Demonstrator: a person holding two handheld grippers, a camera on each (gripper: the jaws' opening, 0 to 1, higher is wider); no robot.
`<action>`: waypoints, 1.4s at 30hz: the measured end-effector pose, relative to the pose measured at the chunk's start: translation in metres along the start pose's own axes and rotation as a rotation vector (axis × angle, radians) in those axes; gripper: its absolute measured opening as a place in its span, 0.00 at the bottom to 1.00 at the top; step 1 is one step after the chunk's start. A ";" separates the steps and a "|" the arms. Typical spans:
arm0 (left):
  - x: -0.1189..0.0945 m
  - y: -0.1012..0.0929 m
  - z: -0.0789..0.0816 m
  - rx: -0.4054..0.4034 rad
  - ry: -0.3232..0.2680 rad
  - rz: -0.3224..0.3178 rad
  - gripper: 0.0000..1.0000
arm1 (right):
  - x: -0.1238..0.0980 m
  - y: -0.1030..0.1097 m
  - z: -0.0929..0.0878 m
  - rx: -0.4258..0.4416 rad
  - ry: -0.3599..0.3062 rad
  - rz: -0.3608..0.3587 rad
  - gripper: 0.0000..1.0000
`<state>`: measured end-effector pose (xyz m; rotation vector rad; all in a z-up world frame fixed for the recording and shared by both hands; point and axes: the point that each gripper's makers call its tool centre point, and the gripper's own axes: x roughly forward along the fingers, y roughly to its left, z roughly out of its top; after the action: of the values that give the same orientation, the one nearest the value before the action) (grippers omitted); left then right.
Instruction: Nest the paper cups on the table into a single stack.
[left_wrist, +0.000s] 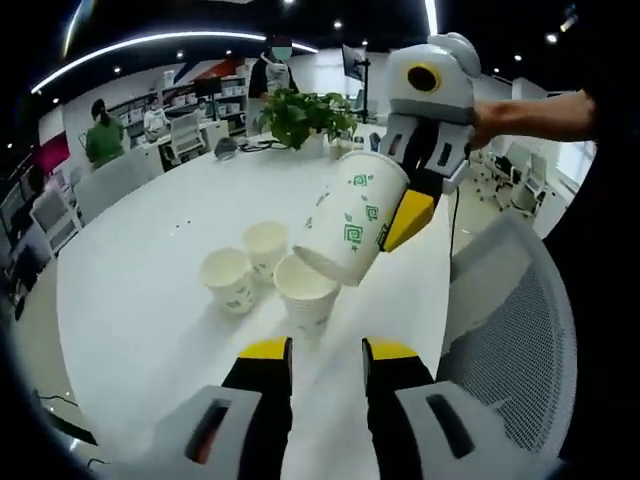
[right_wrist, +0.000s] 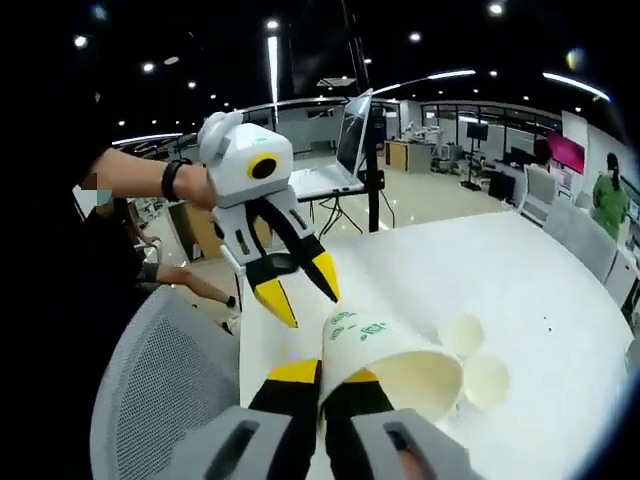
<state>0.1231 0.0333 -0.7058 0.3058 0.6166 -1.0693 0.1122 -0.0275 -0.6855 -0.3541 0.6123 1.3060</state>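
A white paper cup with green square motifs is held tilted above the white table by the right gripper, whose yellow-tipped jaws are clamped on its wall. In the right gripper view that held cup lies between the jaws. 3 upright white paper cups are clustered on the table below. The left gripper is parted and holds nothing.
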 end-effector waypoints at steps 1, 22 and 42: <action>0.000 0.001 0.000 -0.007 -0.004 0.009 0.27 | 0.000 -0.003 -0.003 -0.001 0.017 0.000 0.00; 0.002 0.000 -0.013 -0.100 -0.045 0.026 0.49 | 0.006 -0.033 -0.034 -0.116 0.318 -0.009 0.00; -0.004 -0.004 -0.021 -0.117 -0.033 0.037 0.54 | 0.017 -0.046 -0.048 -0.194 0.465 0.014 0.00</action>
<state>0.1114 0.0454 -0.7195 0.1964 0.6386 -0.9970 0.1481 -0.0522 -0.7384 -0.8282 0.8782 1.3068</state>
